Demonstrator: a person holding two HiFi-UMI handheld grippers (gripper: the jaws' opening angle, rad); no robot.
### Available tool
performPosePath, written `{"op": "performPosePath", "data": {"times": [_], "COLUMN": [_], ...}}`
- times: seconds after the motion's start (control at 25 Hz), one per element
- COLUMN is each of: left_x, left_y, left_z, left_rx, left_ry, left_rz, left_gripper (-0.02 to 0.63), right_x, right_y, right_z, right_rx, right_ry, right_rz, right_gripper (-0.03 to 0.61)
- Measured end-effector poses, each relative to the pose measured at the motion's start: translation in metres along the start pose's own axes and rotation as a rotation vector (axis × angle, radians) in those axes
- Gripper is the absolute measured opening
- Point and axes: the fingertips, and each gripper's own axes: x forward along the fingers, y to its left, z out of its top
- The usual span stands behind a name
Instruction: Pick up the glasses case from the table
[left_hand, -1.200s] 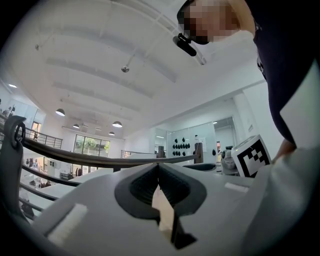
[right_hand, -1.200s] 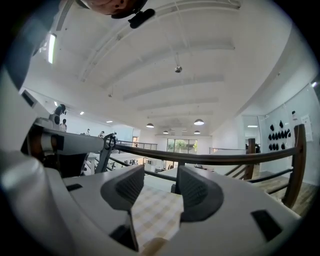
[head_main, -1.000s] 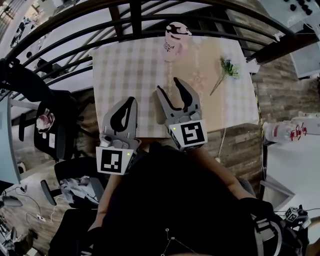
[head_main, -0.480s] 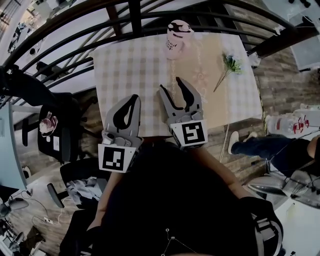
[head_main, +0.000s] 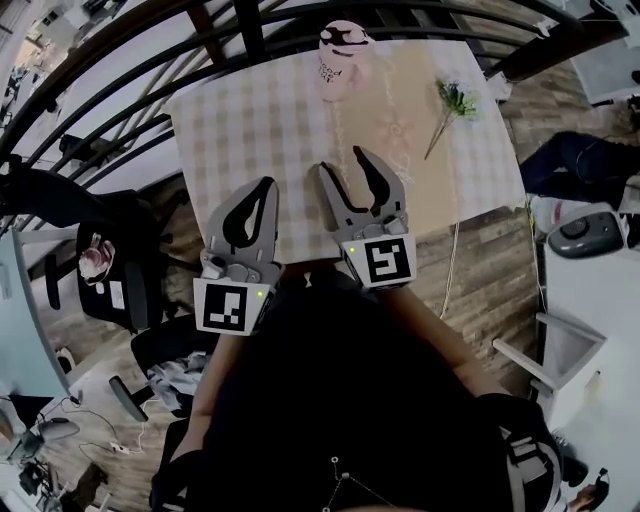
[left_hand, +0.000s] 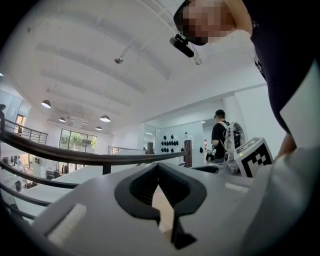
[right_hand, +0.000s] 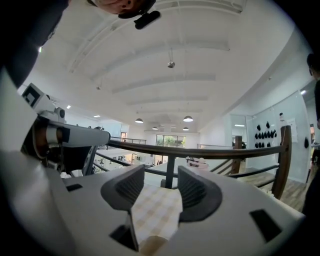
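Neither tool has moved much: by the table's (head_main: 250, 120) near edge, the left gripper (head_main: 267, 186) is pressed together and the right gripper (head_main: 342, 162) is spread and empty, while the pink glasses case (head_main: 338, 58) at the far edge looks light, hard and slippery, so pinch its middle.

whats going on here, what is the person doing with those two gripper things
A person stands at the near edge of a table covered with a checked cloth, holding a gripper in each hand. The left gripper is shut on nothing. The right gripper is open and empty, pointing across the table. What looks like the pink glasses case stands at the far edge, untouched, with a flower sprig lying to its right.
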Motion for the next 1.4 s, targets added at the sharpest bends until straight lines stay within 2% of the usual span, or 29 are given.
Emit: {"op": "performPosePath", "data": {"times": [0.16, 0.32, 0.52, 0.8, 1.04, 1.4], "left_x": [0.008, 0.012, 0.018, 0.023, 0.025, 0.028], "left_y": [0.007, 0.011, 0.016, 0.022, 0.020, 0.015], "left_z": [-0.004, -0.025, -0.045, -0.071, -0.084, -0.093], "left_rx": [-0.011, -0.036, -0.043, -0.051, -0.062, -0.073], "left_ry": [-0.038, 0.013, 0.043, 0.105, 0.145, 0.172], "left_rz": [0.003, 0.008, -0.005, -0.015, -0.027, -0.037], "left_gripper": [0.012, 0.012, 0.012, 0.012, 0.012, 0.012], "right_x": [0.006, 0.009, 0.016, 0.021, 0.022, 0.019], "right_y": [-0.006, -0.006, -0.005, 0.002, 0.004, 0.014], "right_z": [-0.008, -0.033, -0.072, -0.113, -0.147, -0.192], "right_rx": [0.019, -0.033, 0.014, -0.004, 0.035, 0.119], "right_ry": [0.015, 0.059, 0.123, 0.248, 0.311, 0.466], "right_rz": [-0.021, -0.021, -0.038, -0.014, 0.011, 0.058], "right_gripper": [0.184, 0.184, 0.184, 0.184, 0.189, 0.225]}}
